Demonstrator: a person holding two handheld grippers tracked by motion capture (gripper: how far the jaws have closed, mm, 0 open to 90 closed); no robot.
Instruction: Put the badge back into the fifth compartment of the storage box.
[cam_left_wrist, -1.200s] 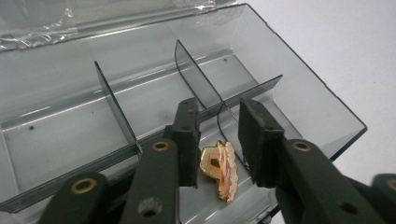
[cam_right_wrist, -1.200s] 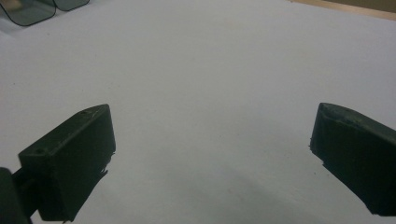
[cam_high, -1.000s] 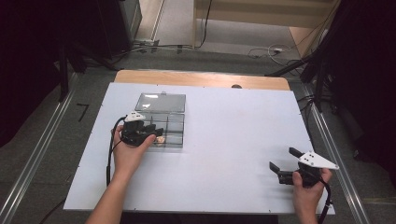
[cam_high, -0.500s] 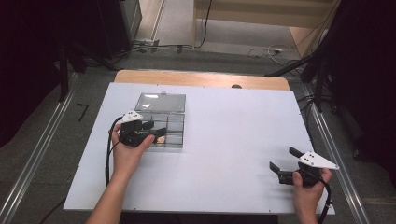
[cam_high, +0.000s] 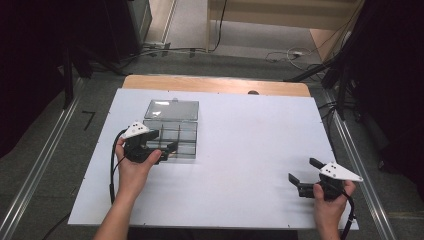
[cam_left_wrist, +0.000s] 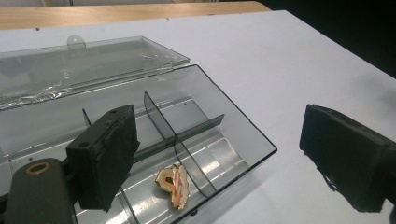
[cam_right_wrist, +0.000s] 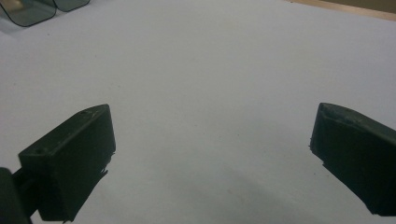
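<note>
Riding the wide-open left tool (cam_left_wrist: 219, 158), its camera reveals a trinket (cam_left_wrist: 173, 184) in the box (cam_left_wrist: 243, 135) — released, jaws just opening

Smoky clear box (cam_left_wrist: 196, 121); pink-gold trinket (cam_left_wrist: 173, 184)

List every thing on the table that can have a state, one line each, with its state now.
Clear compartment box: open, resting on the table.
Box lid: folded back flat behind the box.
Small gold and pink piece: lying loose in a near compartment, not gripped.
Left tool: jaws wide, just been opening, nothing pressed between them, over the box's near edge.
Right tool: jaws wide, nothing between them, over bare table.
</note>
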